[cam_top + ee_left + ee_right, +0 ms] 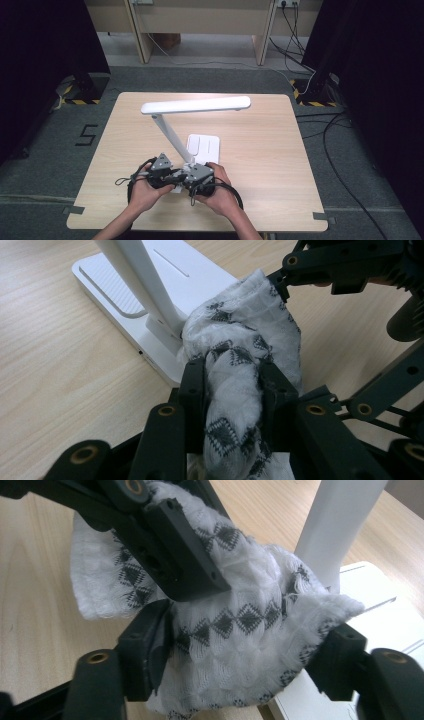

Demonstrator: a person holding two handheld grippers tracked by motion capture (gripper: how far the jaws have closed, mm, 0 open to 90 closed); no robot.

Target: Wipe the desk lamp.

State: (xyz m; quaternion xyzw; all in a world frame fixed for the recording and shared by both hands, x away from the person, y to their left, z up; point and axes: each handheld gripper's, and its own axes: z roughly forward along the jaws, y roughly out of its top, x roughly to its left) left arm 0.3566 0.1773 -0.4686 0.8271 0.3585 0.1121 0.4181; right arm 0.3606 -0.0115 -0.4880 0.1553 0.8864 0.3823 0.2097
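Bunched white cloth (pixel 235 405) with a black diamond print sits closest to my left gripper's camera, squeezed between the two black jaws of my left gripper (pixel 234 390), which are clamped on it. From there the cloth rises in a crumpled fold and presses against the foot of the white desk lamp (pixel 145 295), right where the slanted arm meets the flat base.

Seen from my right gripper (pixel 240 655), the same cloth (pixel 235 630) spreads wide between its jaws; they stand fairly far apart with the fabric filling the gap and touching both, so I count it as gripped there too. One black jaw of my left gripper lies across the top of the cloth in that view, and the lamp's white arm stands just behind.

From the high view, both my hands are close together at the near edge of the wooden table (pixel 260 150), left gripper (pixel 161 176) and right gripper (pixel 196 176) almost touching, at the near end of the lamp's base (pixel 204 147). The lamp's arm leans away to the left and carries the long head (pixel 196 105) level above the table.
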